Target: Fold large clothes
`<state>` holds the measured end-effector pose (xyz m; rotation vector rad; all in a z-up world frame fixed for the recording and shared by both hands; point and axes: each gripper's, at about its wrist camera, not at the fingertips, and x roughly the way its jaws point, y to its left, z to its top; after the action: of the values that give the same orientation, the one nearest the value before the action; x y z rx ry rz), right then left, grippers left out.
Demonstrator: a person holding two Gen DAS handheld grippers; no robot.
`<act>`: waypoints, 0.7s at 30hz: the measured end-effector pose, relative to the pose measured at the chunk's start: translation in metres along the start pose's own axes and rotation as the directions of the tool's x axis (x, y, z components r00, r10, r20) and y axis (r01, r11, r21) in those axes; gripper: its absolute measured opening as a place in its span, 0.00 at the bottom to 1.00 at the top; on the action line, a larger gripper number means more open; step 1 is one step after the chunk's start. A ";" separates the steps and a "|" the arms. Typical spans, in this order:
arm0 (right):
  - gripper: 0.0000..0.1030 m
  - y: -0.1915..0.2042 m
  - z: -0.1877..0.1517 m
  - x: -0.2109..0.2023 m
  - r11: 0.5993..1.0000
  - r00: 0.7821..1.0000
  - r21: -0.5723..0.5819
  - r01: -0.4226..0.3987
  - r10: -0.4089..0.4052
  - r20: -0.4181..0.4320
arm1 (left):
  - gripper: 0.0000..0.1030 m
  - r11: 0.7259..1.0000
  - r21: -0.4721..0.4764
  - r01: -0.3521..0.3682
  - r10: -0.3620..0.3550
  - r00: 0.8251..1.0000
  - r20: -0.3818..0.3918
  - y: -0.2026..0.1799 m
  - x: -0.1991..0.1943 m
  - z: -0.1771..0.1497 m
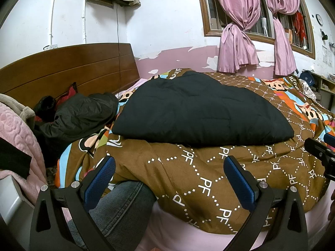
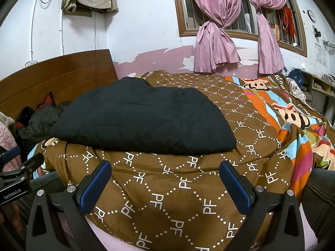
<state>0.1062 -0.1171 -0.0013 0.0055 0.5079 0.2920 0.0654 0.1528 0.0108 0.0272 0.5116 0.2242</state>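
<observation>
Both grippers sit low at the bed's near edge, spread wide and holding nothing: the left gripper (image 1: 169, 179) at lower centre of its view, the right gripper (image 2: 165, 183) likewise. Ahead of both, mid-frame, lies the black padded quilted garment (image 1: 201, 113), already folded flat on the brown "PF"-patterned duvet (image 2: 178, 188). Its long axis runs left to right, about equally near each gripper.

"PF" repeated on brown quilt cover (image 2: 167, 188) | "GenRobot.AI" on left claw (image 2: 12, 159) body
</observation>
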 end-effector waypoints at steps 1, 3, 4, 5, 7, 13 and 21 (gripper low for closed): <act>1.00 0.000 0.000 0.000 1.000 1.000 0.000 0.000 0.000 -0.001 | 0.98 1.000 0.000 0.000 0.000 1.000 0.000 0.000 0.000 0.000; 1.00 0.000 -0.001 0.001 1.000 1.000 0.001 0.000 0.000 -0.003 | 0.98 1.000 0.000 -0.001 0.001 1.000 0.000 -0.001 0.000 0.000; 1.00 0.000 -0.002 0.001 1.000 1.000 0.002 0.000 0.000 -0.003 | 0.98 1.000 0.000 -0.001 0.001 1.000 0.000 -0.001 0.000 0.000; 1.00 0.000 -0.001 0.001 1.000 1.000 0.001 0.000 0.000 -0.002 | 0.98 1.000 0.000 -0.001 0.001 1.000 0.000 -0.001 0.000 0.000; 1.00 0.000 -0.002 0.001 1.000 1.000 0.000 0.000 0.000 -0.001 | 0.98 1.000 0.000 -0.001 0.001 1.000 0.000 -0.001 0.000 0.001; 1.00 0.000 -0.001 0.001 1.000 1.000 0.001 0.000 0.000 -0.003 | 0.98 1.000 0.001 0.000 0.000 1.000 -0.001 -0.001 0.000 0.001; 1.00 0.001 -0.002 0.002 1.000 1.000 0.002 0.000 0.000 -0.004 | 0.98 1.000 0.001 -0.001 0.001 1.000 -0.001 -0.001 0.000 0.001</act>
<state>0.1062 -0.1161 -0.0040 0.0066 0.5121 0.2917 0.0661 0.1519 0.0117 0.0283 0.5128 0.2246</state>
